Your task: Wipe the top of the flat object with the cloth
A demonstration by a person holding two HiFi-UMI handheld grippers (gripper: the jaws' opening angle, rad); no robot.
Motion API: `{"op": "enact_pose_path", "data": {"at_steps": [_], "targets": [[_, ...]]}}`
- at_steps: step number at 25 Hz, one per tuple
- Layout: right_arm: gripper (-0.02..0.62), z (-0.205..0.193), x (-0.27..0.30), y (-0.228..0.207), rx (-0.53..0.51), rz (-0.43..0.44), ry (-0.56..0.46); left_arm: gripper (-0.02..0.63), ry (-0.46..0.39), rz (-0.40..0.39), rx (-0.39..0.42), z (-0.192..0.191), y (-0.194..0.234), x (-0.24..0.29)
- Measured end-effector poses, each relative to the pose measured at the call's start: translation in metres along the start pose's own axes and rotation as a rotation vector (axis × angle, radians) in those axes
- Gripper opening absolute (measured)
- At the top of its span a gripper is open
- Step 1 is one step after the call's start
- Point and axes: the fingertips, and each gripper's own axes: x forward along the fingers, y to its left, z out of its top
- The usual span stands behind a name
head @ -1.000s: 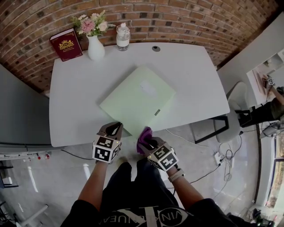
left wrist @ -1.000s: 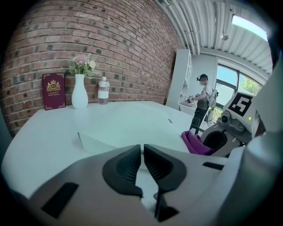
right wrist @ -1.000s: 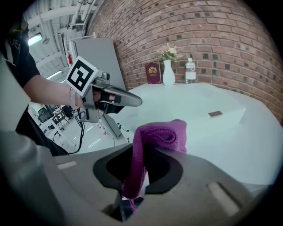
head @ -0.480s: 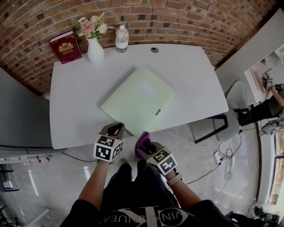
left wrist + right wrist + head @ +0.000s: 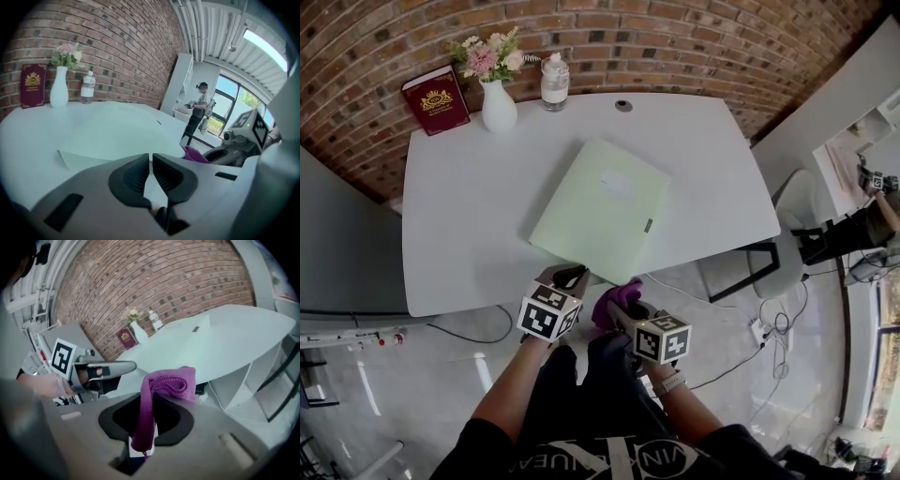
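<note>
A pale green flat object [image 5: 600, 206] lies at an angle on the white table [image 5: 459, 216], its near edge at the table's front. My left gripper [image 5: 570, 277] sits at that near edge and is shut on the flat object [image 5: 117, 140], whose surface runs in under the closed jaws [image 5: 151, 168]. Just right of it, off the table's front edge, my right gripper [image 5: 619, 302] is shut on a purple cloth [image 5: 614, 302]. In the right gripper view the cloth [image 5: 164, 383] hangs folded between the jaws [image 5: 145, 420], and the left gripper [image 5: 101, 369] shows beside it.
A red book [image 5: 436, 99], a white vase of flowers [image 5: 497, 103] and a clear bottle [image 5: 553, 82] stand along the table's far edge, with a cable hole [image 5: 623, 106] nearby. A chair [image 5: 802, 220] stands at the right. Cables [image 5: 769, 333] lie on the floor. A person [image 5: 199, 112] stands far off.
The flat object has swung round on the table, its near edge moving right along with my left gripper. The right gripper has rolled and shifted slightly right, still holding the cloth.
</note>
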Motion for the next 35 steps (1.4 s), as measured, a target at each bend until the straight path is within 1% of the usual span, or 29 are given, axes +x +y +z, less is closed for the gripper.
{"op": "enact_pose_path", "data": {"at_steps": [3,4,5,6,7,9,11,12,13,14,17,19,22,26,30,32,35], "targets": [[0.067,0.007,-0.01,-0.029,0.119,-0.069,-0.074,0.028,0.095,-0.135,0.074,-0.011,-0.035,0.017],[0.067,0.011,-0.014,-0.037,0.157,-0.086,-0.099,0.028,0.093,-0.155,0.11,-0.01,-0.043,0.017],[0.067,0.015,-0.016,-0.043,0.193,-0.1,-0.124,0.028,0.07,-0.153,0.141,-0.005,-0.046,0.015],[0.067,0.02,-0.017,-0.049,0.226,-0.109,-0.147,0.028,0.036,-0.128,0.16,0.002,-0.042,0.01],[0.067,0.026,-0.017,-0.053,0.254,-0.115,-0.167,0.028,-0.002,-0.084,0.164,0.01,-0.031,0.003],[0.067,0.035,-0.016,-0.058,0.287,-0.127,-0.198,0.028,-0.075,0.036,0.142,0.026,0.004,-0.017],[0.067,0.042,-0.016,-0.066,0.295,-0.142,-0.212,0.028,-0.129,0.158,0.115,0.039,0.043,-0.039],[0.067,0.044,-0.016,-0.071,0.296,-0.148,-0.214,0.028,-0.138,0.203,0.104,0.042,0.06,-0.049],[0.067,0.047,-0.016,-0.076,0.294,-0.155,-0.216,0.028,-0.133,0.229,0.092,0.043,0.074,-0.055],[0.067,0.051,-0.017,-0.081,0.292,-0.163,-0.217,0.028,-0.117,0.235,0.077,0.041,0.084,-0.057],[0.067,0.064,-0.019,-0.099,0.287,-0.191,-0.215,0.028,-0.07,0.186,0.06,0.036,0.091,-0.05],[0.067,0.073,-0.02,-0.111,0.283,-0.211,-0.213,0.028,-0.062,0.15,0.08,0.04,0.086,-0.041],[0.067,0.09,-0.02,-0.128,0.277,-0.238,-0.21,0.028,-0.044,0.117,0.123,0.048,0.078,-0.027],[0.067,0.107,-0.016,-0.146,0.266,-0.252,-0.194,0.028,-0.01,0.057,0.159,0.053,0.066,-0.009],[0.067,0.116,-0.011,-0.152,0.184,-0.266,-0.133,0.028,0.039,0.024,0.189,0.052,0.062,0.006],[0.067,0.116,-0.009,-0.151,0.128,-0.272,-0.096,0.028,0.062,0.009,0.172,0.049,0.062,0.011],[0.067,0.113,-0.008,-0.148,0.021,-0.287,-0.036,0.028,0.072,-0.011,0.147,0.047,0.061,0.013]]}}
